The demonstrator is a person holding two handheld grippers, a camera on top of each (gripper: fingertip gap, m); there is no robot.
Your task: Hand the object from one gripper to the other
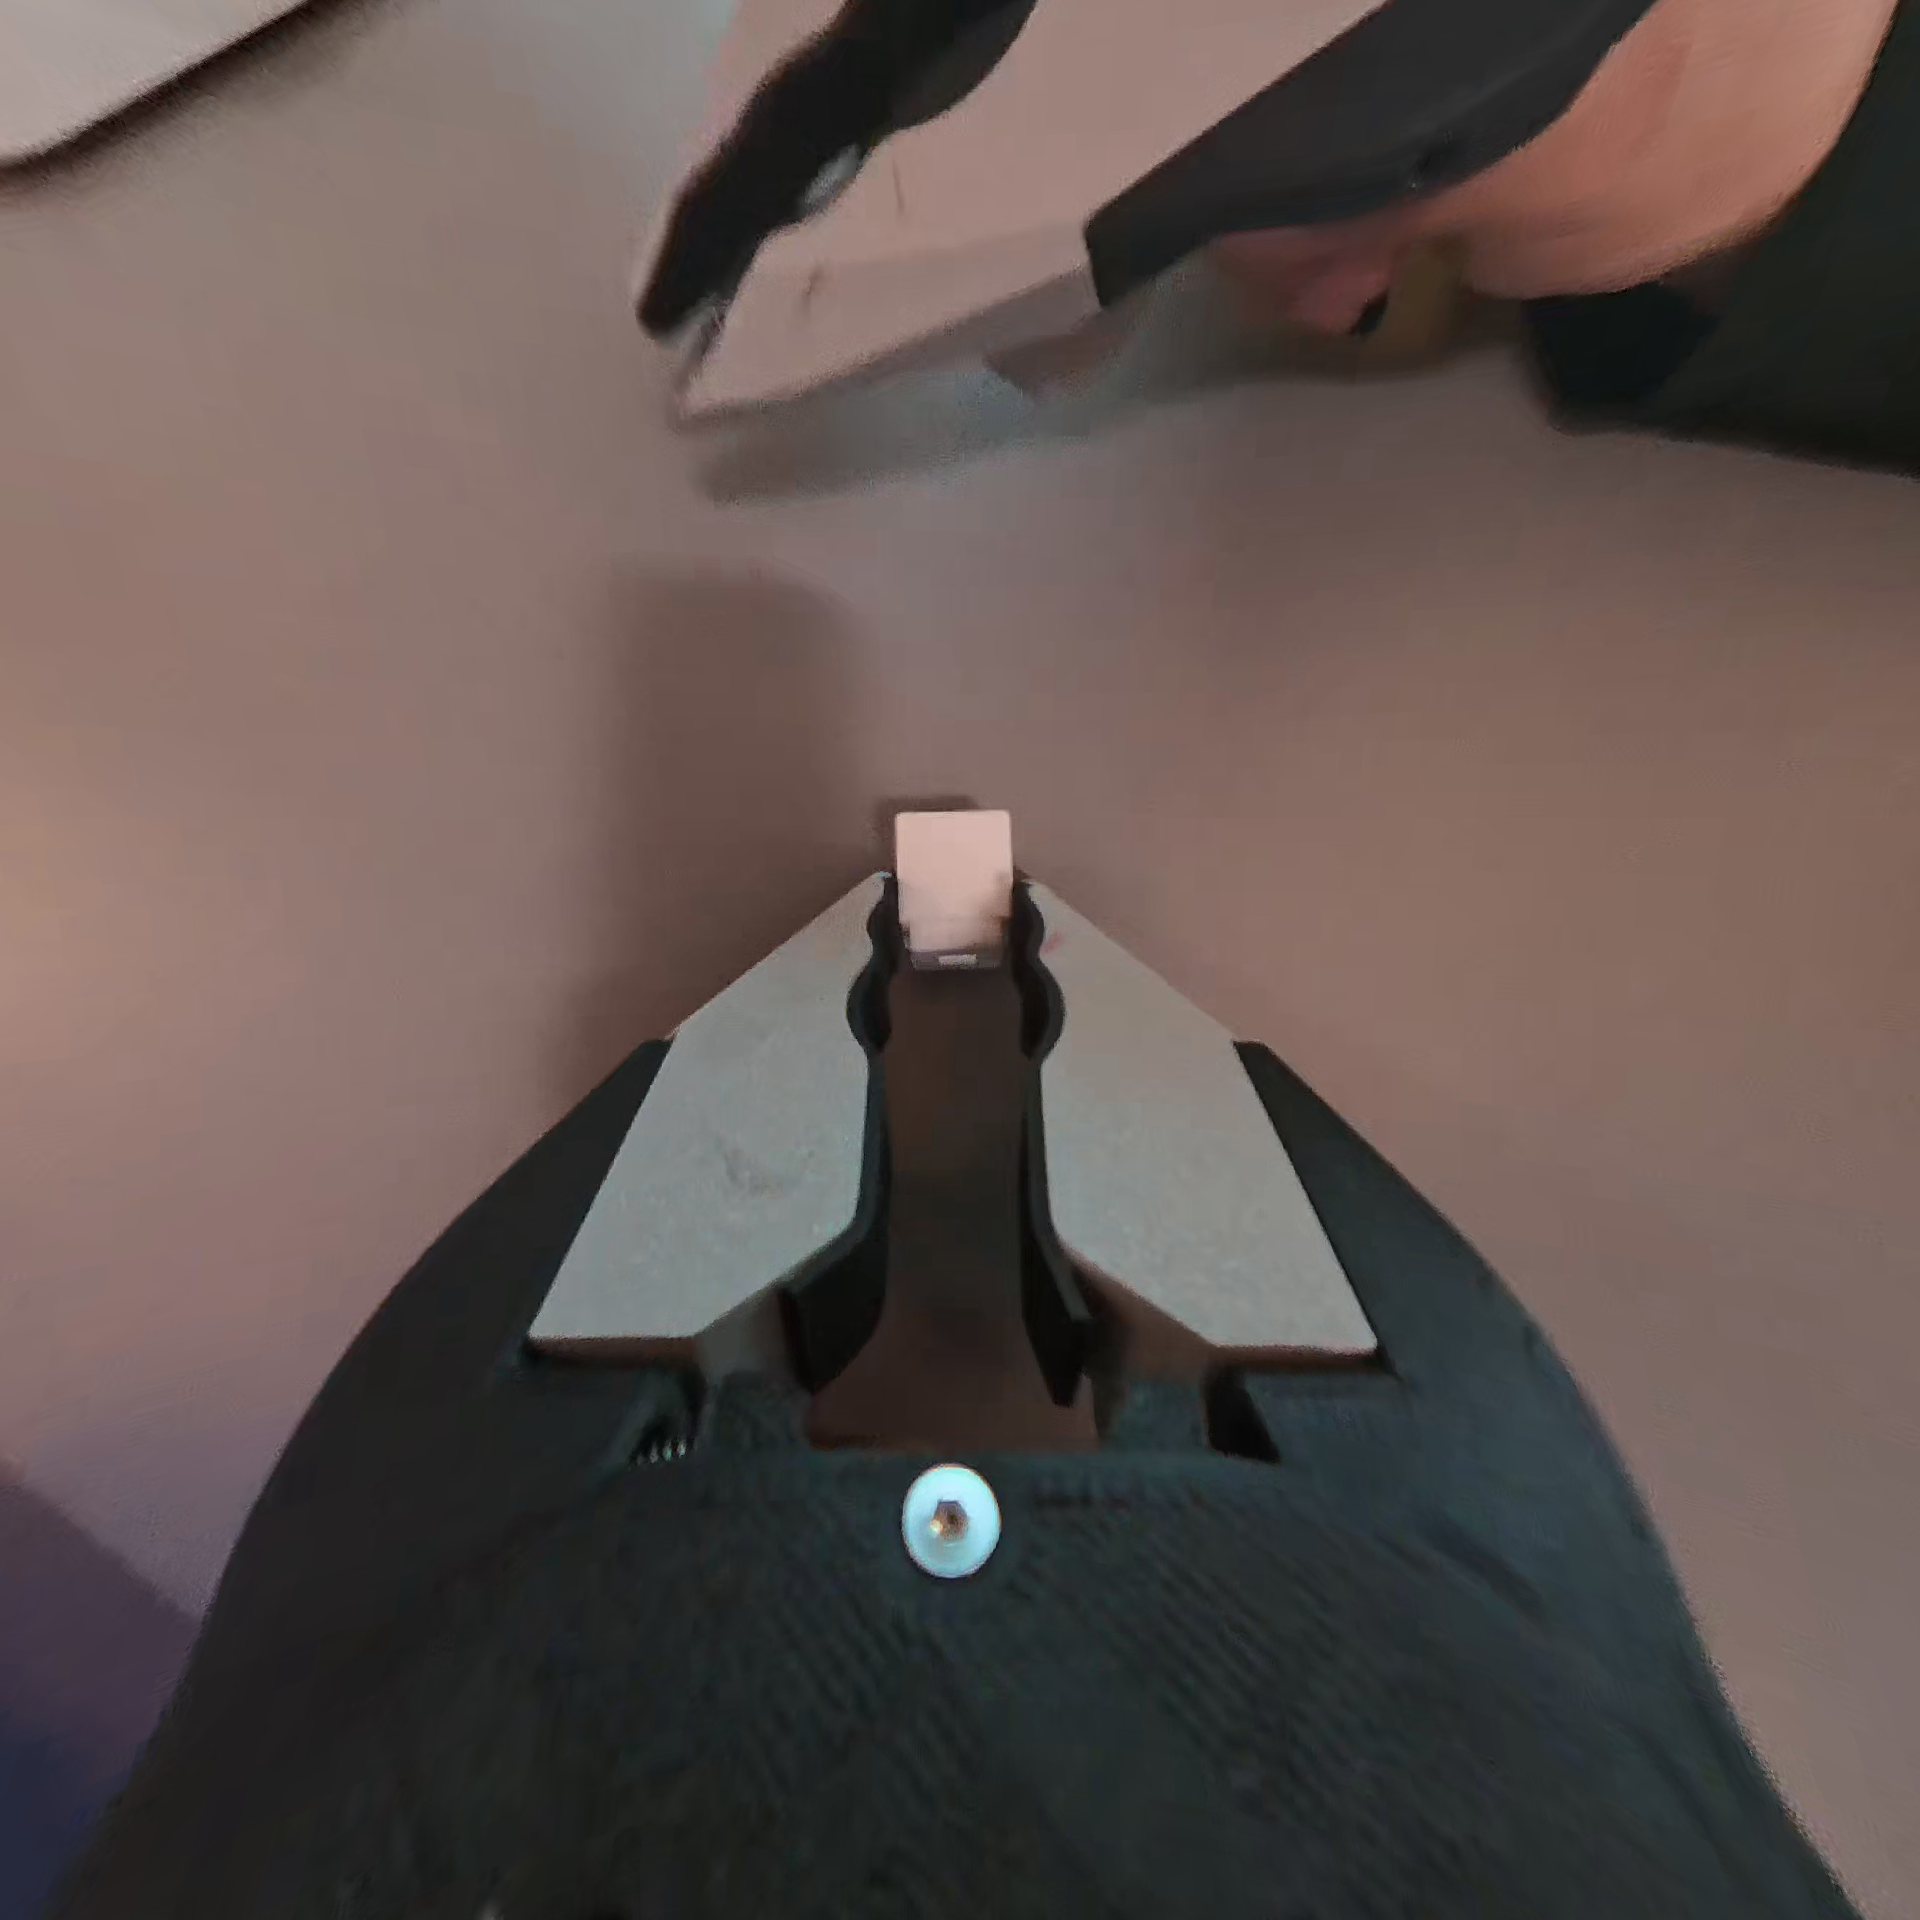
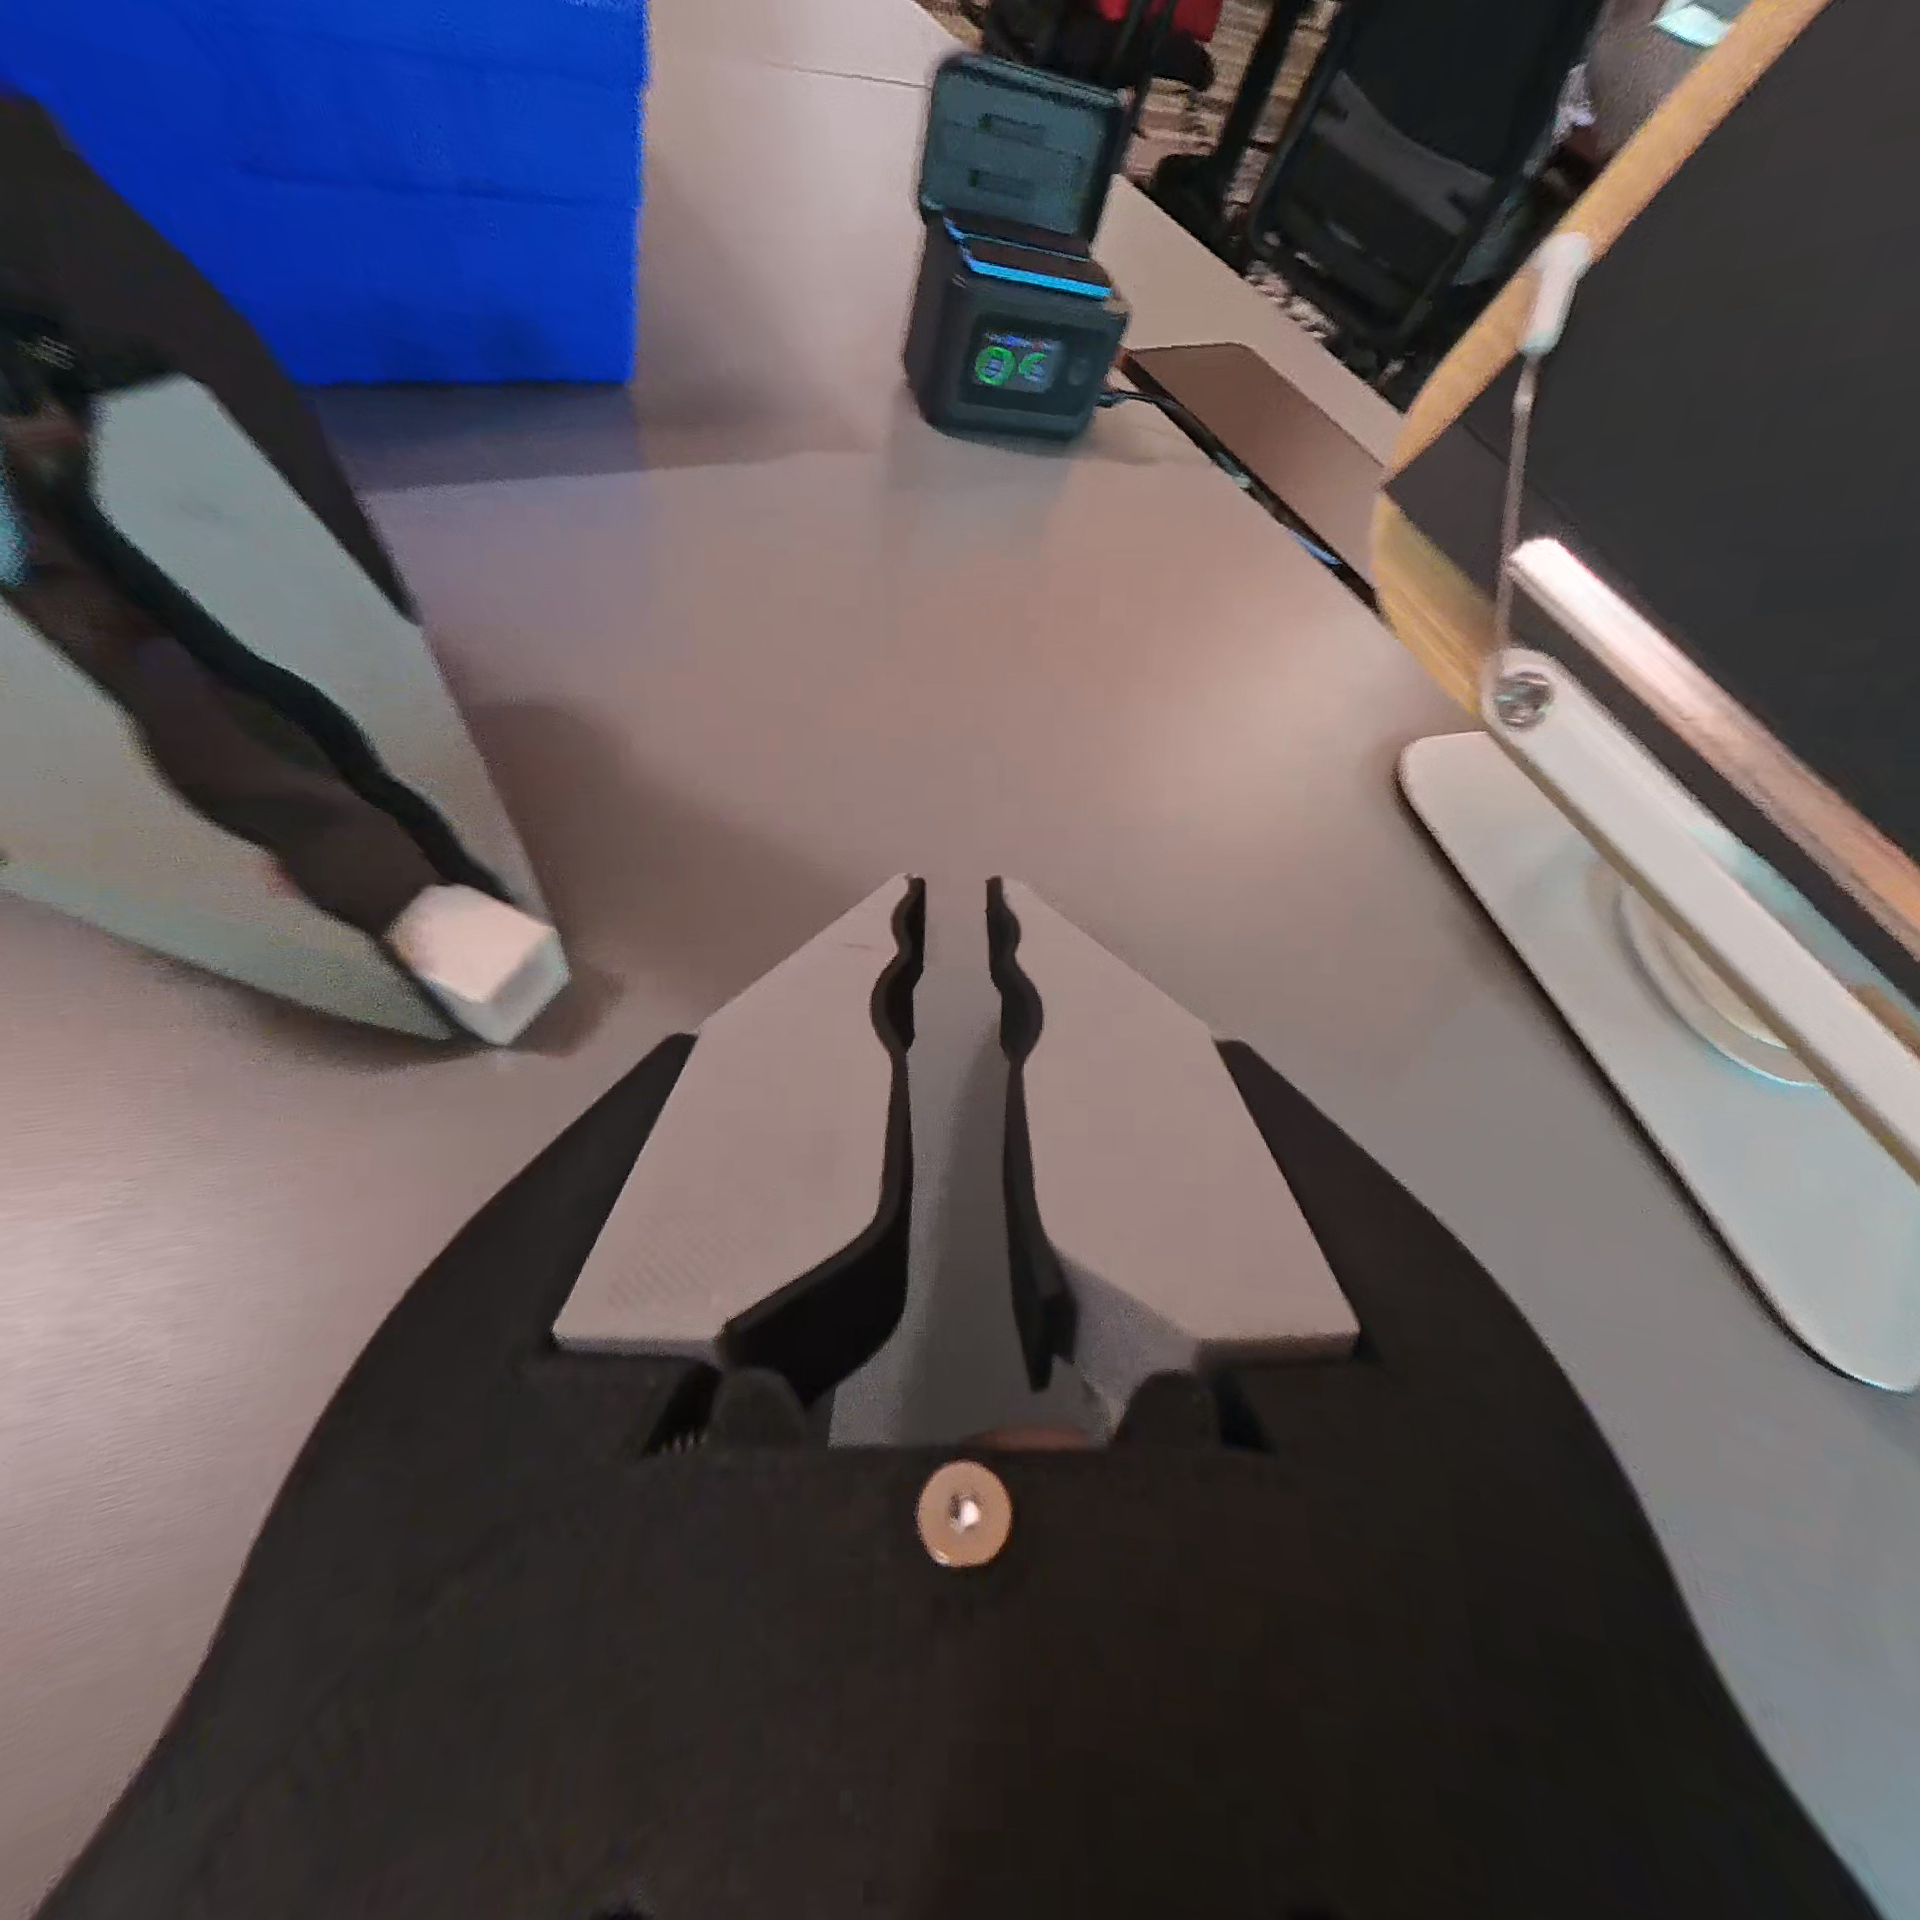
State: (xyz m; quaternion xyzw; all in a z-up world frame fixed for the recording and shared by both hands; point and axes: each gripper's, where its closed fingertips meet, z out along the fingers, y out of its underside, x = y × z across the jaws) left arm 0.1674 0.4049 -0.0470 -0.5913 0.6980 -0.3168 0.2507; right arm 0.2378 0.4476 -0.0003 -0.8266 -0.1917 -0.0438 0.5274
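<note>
Left wrist view: the small pale rectangular block [image 1: 952,891] is pinched at the tips of the left tongs [image 1: 952,914] above the grey desk [image 1: 312,727]. Right wrist view: the right tongs [image 2: 953,894] are held slightly parted, empty, beside the block [image 2: 480,961]. With so shallow a pinch, the block could be knocked loose by a misaligned approach.

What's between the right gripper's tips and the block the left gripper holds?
Only bare table: in the right wrist view, nothing separates the right gripper from the block.

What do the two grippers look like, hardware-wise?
Both match: left gripper and right gripper have a textured black printed body, flat grey wedge-shaped fingers, wavy black inner pads and a silver hex screw at the base centre. No cables visible.
</note>
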